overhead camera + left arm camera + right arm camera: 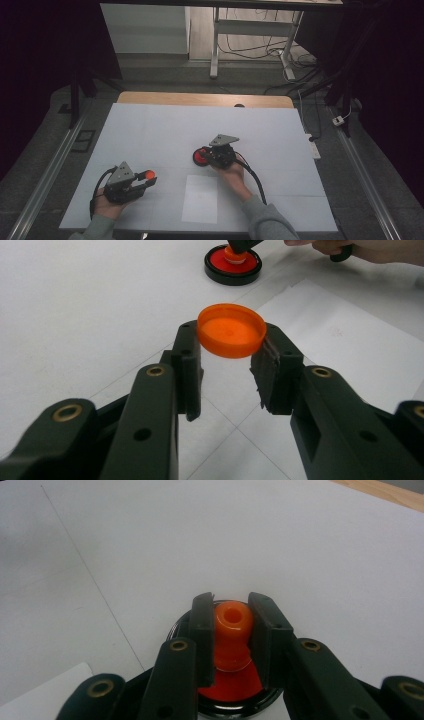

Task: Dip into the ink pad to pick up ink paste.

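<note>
Open white table point(150, 130) surrounds both tongs; a flat paper sheet point(200, 199) lies between them.

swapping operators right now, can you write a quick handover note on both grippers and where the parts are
Left gripper: shut on the orange cap, held off the white table at the near left.
Right gripper: shut on the orange spout of the flat red container with a black rim, which rests on the table near the middle.
A white sheet of paper lies near the front edge.
Done: the cap is off the spout and both parts are gripped.
Left: probably to bring cap and spout together or set the cap down; which one cannot be told.
</note>
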Action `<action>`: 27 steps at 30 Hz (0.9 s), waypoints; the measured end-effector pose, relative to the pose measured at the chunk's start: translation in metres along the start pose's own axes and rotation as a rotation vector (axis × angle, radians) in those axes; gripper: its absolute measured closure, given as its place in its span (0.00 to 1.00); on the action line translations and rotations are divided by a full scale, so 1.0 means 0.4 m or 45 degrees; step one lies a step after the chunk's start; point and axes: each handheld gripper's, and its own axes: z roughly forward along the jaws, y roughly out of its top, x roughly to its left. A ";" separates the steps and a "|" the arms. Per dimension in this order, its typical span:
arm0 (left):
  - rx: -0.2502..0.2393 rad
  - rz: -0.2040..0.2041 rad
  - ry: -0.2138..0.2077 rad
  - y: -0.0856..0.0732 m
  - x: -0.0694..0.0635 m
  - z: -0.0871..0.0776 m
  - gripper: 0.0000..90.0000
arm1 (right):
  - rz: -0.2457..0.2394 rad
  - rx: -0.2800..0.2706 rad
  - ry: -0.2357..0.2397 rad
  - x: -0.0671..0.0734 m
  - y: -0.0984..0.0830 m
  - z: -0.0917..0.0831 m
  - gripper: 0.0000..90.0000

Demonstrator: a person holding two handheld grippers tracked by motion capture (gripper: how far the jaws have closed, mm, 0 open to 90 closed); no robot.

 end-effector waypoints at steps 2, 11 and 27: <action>0.000 0.001 0.000 0.000 0.000 -0.001 0.73 | 0.007 -0.017 -0.001 0.002 -0.002 0.001 0.81; -0.002 0.003 0.001 0.001 0.000 -0.002 0.73 | -0.001 -0.025 -0.010 0.003 -0.007 0.000 0.81; -0.004 0.005 0.005 0.001 0.000 -0.002 0.73 | 0.030 -0.040 0.006 -0.002 -0.009 0.000 0.81</action>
